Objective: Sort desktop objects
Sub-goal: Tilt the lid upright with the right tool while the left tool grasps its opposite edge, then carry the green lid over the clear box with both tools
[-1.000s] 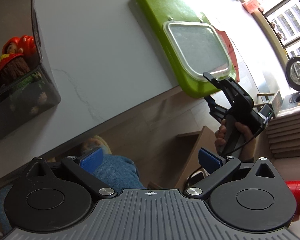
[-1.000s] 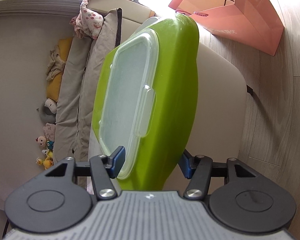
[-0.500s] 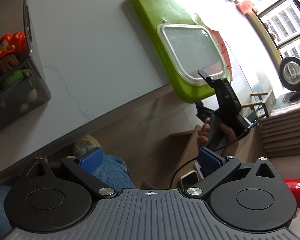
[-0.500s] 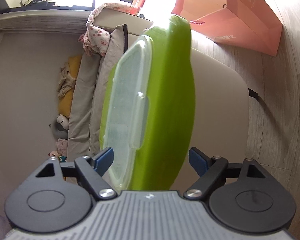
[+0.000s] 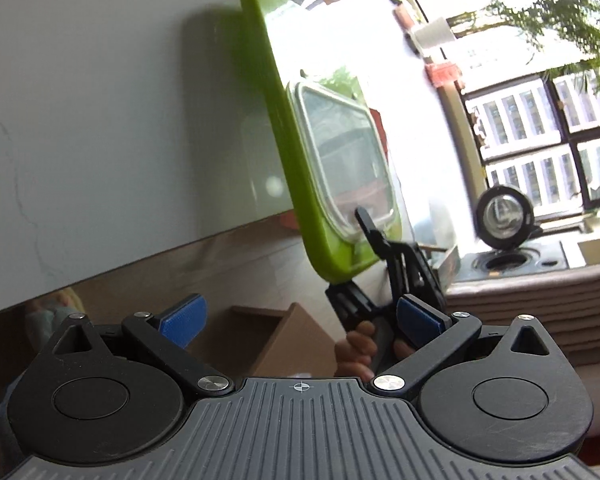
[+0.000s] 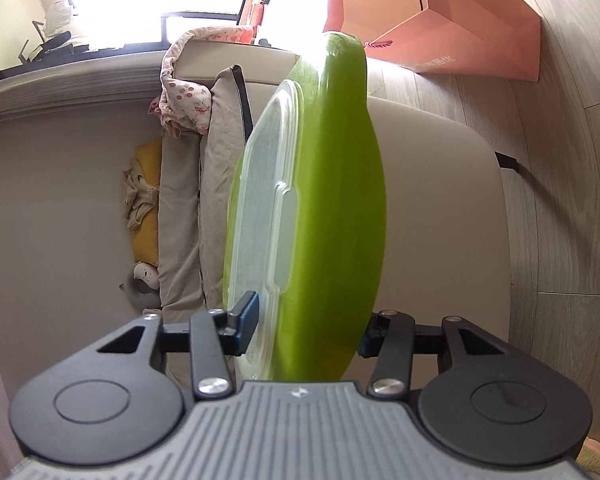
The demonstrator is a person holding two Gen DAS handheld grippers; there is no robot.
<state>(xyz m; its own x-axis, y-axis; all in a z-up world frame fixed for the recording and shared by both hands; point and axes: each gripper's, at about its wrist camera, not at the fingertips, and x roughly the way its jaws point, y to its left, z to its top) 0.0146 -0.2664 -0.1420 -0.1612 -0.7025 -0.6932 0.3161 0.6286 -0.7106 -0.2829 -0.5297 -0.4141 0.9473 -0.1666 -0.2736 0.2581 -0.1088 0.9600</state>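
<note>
green tray (image 6: pixel 332 208) clamped in right gripper (image 6: pixel 306 330)

Pink paper bag (image 6: pixel 440 20): small printed characters along lower side and code-like square near top, both too small to read. No other legible text.

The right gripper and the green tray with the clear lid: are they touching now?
Touching. In the right wrist view the right gripper has one finger pressed on the clear lid and the other against the underside of the green tray, with no gap.
</note>
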